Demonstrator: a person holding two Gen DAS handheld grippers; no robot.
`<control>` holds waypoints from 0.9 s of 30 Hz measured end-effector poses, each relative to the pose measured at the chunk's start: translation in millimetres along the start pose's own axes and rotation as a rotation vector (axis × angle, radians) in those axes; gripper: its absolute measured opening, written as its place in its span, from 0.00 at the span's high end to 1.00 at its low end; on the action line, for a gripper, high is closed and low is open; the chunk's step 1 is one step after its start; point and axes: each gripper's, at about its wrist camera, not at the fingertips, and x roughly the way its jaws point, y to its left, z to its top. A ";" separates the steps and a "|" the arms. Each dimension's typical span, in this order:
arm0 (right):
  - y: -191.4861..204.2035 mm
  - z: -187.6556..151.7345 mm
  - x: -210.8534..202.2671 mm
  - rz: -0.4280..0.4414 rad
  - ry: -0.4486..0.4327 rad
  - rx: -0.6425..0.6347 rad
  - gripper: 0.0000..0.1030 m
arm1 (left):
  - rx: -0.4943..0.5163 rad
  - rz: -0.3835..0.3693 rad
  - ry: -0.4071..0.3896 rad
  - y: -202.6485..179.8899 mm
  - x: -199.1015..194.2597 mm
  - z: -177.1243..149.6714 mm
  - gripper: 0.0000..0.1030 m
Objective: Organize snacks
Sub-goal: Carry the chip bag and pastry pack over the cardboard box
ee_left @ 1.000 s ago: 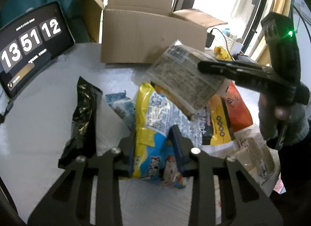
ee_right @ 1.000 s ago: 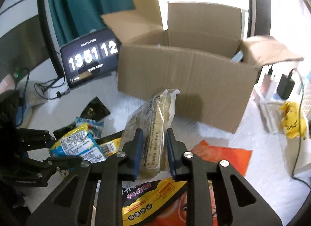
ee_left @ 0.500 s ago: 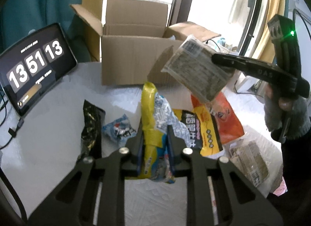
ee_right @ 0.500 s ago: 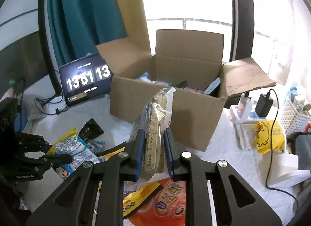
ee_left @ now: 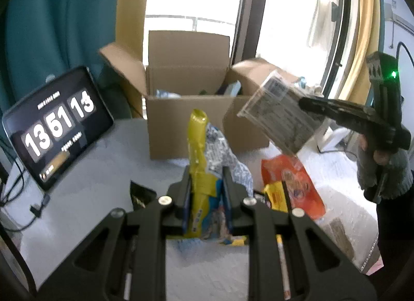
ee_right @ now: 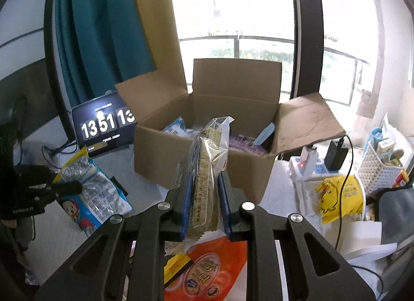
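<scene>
Both tongs carrying snacks toward the cardboard box (ee_left: 186, 109)

Left wrist: left tongs (ee_left: 205, 192) clamped on the yellow-blue snack bag (ee_left: 204, 171), lifted off the desk (ee_left: 90, 192).
Right wrist: right tongs (ee_right: 205, 202) clamped on the clear cracker pack (ee_right: 207, 171) before the box.

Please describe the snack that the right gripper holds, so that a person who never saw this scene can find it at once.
Start at the open cardboard box in the middle of the table. Just in front of it, in the air, the right gripper is shut on a clear plastic pack of seeded bars. Its wrapper is see-through with pale brown bars inside, while the left gripper's yellow and blue bag and the orange packet on the table are printed.
</scene>
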 end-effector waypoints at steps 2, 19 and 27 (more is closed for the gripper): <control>-1.6 5.6 -1.4 -0.004 -0.011 -0.004 0.79 | 0.006 0.007 -0.020 1.8 -2.0 7.9 0.80; -5.4 59.0 15.4 -0.026 -0.102 -0.034 0.79 | 0.080 0.051 -0.177 8.6 -5.3 72.2 0.80; -9.9 90.1 36.6 -0.053 -0.140 -0.038 0.79 | 0.090 0.077 -0.246 20.5 -1.5 100.4 0.80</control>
